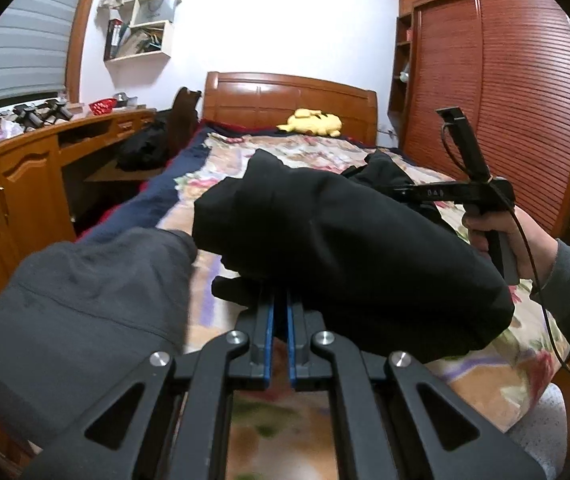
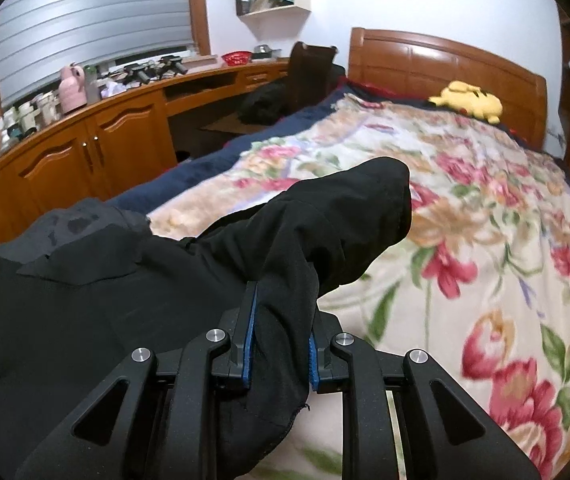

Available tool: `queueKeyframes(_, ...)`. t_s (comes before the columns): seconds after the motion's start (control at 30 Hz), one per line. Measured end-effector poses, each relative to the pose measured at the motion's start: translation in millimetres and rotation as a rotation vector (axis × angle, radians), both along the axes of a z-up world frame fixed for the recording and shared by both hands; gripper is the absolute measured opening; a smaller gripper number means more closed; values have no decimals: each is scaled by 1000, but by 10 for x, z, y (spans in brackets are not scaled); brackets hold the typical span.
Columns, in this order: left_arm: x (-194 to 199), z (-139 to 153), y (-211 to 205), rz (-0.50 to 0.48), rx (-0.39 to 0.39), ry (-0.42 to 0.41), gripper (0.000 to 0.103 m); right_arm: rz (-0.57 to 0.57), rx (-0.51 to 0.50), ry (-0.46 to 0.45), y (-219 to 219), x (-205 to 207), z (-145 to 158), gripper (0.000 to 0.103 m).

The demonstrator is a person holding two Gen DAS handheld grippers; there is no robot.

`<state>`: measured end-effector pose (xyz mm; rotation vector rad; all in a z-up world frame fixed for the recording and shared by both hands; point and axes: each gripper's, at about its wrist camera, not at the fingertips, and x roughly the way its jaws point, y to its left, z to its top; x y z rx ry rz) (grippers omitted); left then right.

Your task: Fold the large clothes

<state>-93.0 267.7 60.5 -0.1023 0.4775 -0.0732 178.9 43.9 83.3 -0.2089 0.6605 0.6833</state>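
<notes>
Left gripper (image 1: 281,312) and right gripper (image 2: 281,320) each clamp the black garment (image 1: 345,248), lifted above the floral bedspread (image 2: 485,208); folding appears unfinished.

- a bed (image 2: 465,92) with a wooden headboard fills the right and centre of the frame.
- a floral blanket (image 2: 485,208) covers it.
- a yellow plush toy (image 2: 467,100) lies by the headboard, upper right.
- a black garment (image 2: 245,248) rests on the blanket, lower left.
</notes>
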Motion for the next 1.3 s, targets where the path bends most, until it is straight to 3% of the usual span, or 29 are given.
queueKeyframes(0.27, -168, 261, 605, 100, 58, -39, 1, 81, -13, -32, 853, -11, 249, 18)
queueKeyframes(0.43, -401, 313, 1149, 221, 92, -54, 1, 165, 8, -42, 1572, -167, 305, 18)
queueKeyframes(0.67, -850, 125, 1944, 386, 82, -29, 1, 290, 56, -27, 2515, -473, 129, 18)
queueKeyframes(0.8, -1026, -147, 2238, 435, 84, 34, 1, 320, 43, -5, 2886, -653, -119, 18)
queueKeyframes(1.0, -1149, -307, 2290, 435, 25, 54, 4, 278, 12, 8, 2847, -573, -310, 26)
queueKeyframes(1.13, -1188, -252, 2199, 437, 30, 64, 9, 261, 1, 17, 2648, -574, -252, 38)
queueKeyframes(1.3, -1286, -74, 2082, 433, 48, 56, 28, 259, 63, -38, 2379, -780, -64, 54)
